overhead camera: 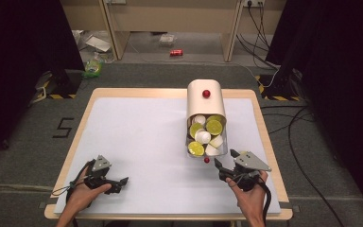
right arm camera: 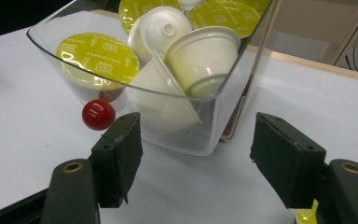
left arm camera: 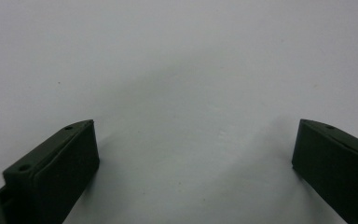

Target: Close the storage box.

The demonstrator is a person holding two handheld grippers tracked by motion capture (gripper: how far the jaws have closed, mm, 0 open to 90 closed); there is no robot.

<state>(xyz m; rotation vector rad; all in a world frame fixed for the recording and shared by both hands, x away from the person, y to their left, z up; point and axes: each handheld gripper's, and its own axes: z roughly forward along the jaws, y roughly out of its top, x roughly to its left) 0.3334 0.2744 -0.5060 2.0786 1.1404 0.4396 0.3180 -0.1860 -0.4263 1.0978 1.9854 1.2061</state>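
Reaching: right claw is nearing the drawer's front end, jaws spread and pinching nothing — the clear wall is lying just ahead of them, not yet between the pads.
Knob: red knob is sitting at the drawer front, just beside the left jaw tip in the right gripper view, apart from it.
Drawer: it is standing pulled partway out of the tan cover, pods showing — yellow lids and white cups.
Progress: judging by this, nothing is gripped yet; grasping and moving the drawer are still waiting.
Left claw: left claw is resting low on the bench, jaws wide, nothing between them.
Room: bare bench is lying open to the left of the drawer; the right edge is running near the right hand, so sideways room there is looking tight.
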